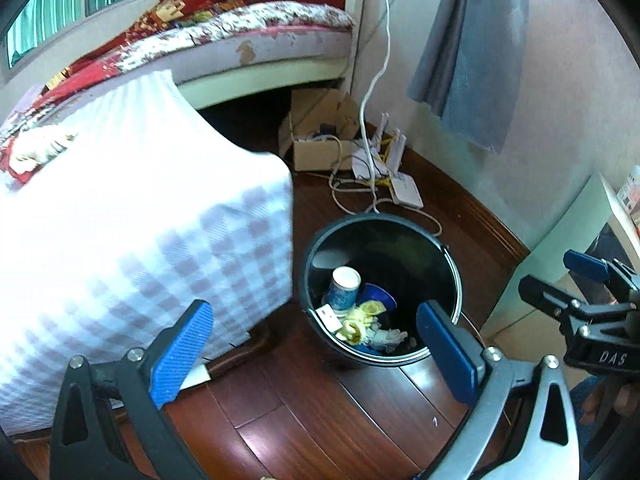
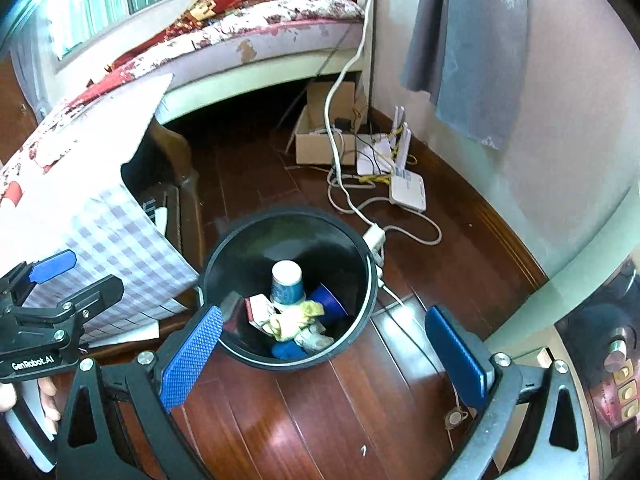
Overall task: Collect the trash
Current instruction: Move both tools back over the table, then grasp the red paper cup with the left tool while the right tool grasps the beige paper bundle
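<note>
While both grippers hang above the wooden floor (image 2: 304, 408), the black trash bin (image 1: 452, 280) stands upright just beside the checked cloth (image 1: 160, 240). Inside the bin lie 2 paper cups, the upturned one (image 2: 286, 282) and a blue one (image 2: 328, 300), with crumpled yellow paper (image 2: 294, 318). The left gripper (image 1: 316, 354) and right gripper (image 2: 324, 356) each hold their fingers wide apart, empty. Behind the bin sits a white router (image 2: 408, 190).

left gripper (image 1: 314, 350) — blue pads | black arms | right gripper (image 2: 324, 358) — silver screws
</note>
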{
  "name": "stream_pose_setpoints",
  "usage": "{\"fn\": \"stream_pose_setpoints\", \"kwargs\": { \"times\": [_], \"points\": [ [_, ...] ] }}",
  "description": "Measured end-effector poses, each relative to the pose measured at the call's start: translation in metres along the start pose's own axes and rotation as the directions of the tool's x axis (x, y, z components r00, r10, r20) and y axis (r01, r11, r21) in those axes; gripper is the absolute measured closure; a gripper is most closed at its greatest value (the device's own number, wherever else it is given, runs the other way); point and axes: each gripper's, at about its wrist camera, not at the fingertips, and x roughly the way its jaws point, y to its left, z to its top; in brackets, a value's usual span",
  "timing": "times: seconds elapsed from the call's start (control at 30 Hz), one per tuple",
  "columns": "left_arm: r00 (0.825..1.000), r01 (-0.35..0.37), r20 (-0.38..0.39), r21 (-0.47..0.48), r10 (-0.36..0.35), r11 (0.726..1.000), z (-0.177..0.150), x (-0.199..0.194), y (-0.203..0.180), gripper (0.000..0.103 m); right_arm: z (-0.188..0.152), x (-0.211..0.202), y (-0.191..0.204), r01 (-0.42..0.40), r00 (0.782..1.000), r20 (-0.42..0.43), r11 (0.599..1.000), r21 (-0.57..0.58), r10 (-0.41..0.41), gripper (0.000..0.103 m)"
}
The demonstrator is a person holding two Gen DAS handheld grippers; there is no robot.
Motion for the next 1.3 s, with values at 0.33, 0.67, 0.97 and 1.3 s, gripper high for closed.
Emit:
{"fn": "stream_pose_setpoints", "kwargs": {
  "times": [0.33, 0.67, 0.97, 1.3],
  "points": [
    [0.990, -0.100, 0.085, -0.099, 0.108, 0.990, 0.013, -0.049, 0.074, 0.001, 0.039, -0.021, 0.068, -0.103, 0.989, 0.100, 0.990, -0.091, 0.112, 0.001],
    [0.948, -0.255, 0.115, -0.277, 0.296, 0.926, 0.009, -0.096, 0.199, 0.001, 0.095, -0.016, 0.211, -0.274, 0.947, 0.077, 0.909, -0.313, 0.312, 0.001],
    [0.899, -0.378, 0.058, -0.402, 0.435, 0.834, -0.007, -0.109, 0.312, 0.003, 0.134, 0.015, 0.340, -0.355, 0.908, 0.028, 0.801, -0.482, 0.419, 0.002],
    [0.861, -0.452, -0.008, -0.470, 0.509, 0.758, 0.006, -0.085, 0.424, 0.008, 0.179, 0.091, 0.433, -0.379, 0.909, -0.065, 0.752, -0.540, 0.412, 0.014]
  ]
}}
